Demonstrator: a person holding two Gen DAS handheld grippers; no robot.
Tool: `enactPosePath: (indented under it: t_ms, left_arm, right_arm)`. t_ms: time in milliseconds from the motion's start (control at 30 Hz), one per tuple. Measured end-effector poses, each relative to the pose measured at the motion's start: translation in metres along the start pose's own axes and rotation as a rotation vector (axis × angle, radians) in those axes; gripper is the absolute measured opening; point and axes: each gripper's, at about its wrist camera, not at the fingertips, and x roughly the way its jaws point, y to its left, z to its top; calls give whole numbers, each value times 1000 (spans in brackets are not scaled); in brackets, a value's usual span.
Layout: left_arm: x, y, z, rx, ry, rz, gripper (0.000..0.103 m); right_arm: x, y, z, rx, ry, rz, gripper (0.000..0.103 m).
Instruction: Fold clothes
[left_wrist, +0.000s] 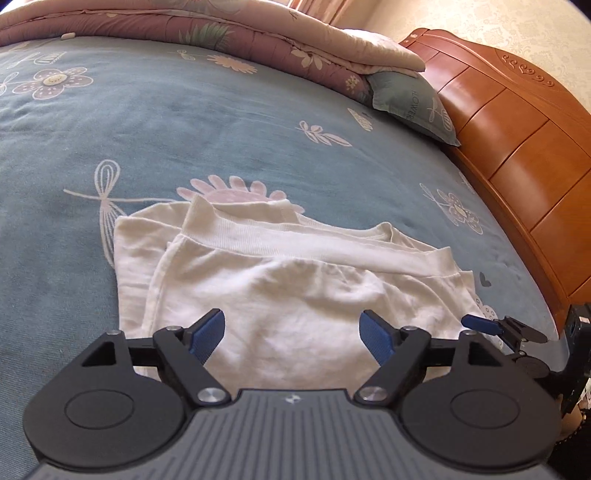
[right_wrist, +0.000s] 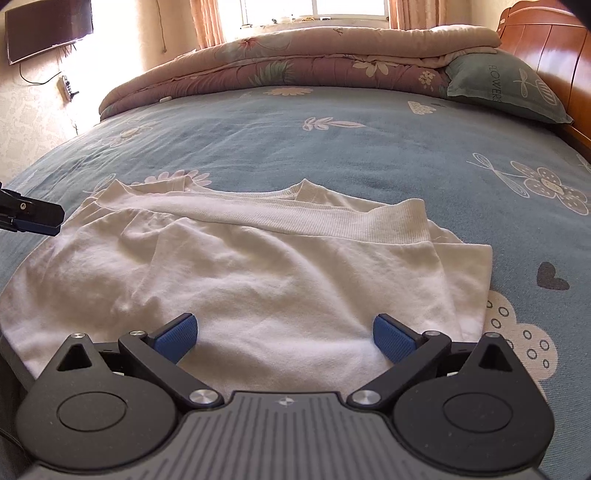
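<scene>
The cream-white knit garment (right_wrist: 258, 273), folded with its ribbed hem laid over the collar, lies at lower centre on the blue flowered bedspread (right_wrist: 332, 147), while the left gripper (left_wrist: 293, 332) and right gripper (right_wrist: 286, 338) hover released, holding nothing, apparently ready for another fold.

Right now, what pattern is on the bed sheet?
Blue bed sheet with pale flower and dragonfly prints; clearest in the right wrist view.

Both cams sit right behind their own jaws, angled down over the bed (left_wrist: 221, 129) from close up. The left one faces the headboard (left_wrist: 517, 147) at upper right; the right one faces the window (right_wrist: 314, 9). Both share the white garment (right_wrist: 258, 266) mid-frame.
</scene>
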Motion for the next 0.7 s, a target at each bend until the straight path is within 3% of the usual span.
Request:
enactPosePath:
  t_ms: [33, 100, 267, 400, 533, 700]
  left_arm:
    - [3, 4, -5, -28, 11, 33, 80]
    - [-3, 15, -12, -89, -7, 26, 80]
    - [-29, 21, -13, -128, 2, 25, 81]
    - [-36, 18, -26, -141, 98, -19, 82]
    - [-33, 22, -47, -138, 176, 60, 82]
    - [-46, 8, -40, -124, 105, 51, 82]
  right_arm:
    - [0, 0, 0, -2, -2, 1, 103]
    - [-2, -2, -1, 1, -5, 10, 103]
    - [-2, -4, -2, 11, -14, 17, 103]
    - [-2, -2, -3, 3, -21, 9, 103]
    - [-3, -4, -3, 12, -23, 16, 103]
    - [-9, -4, 0, 26, -8, 19, 103]
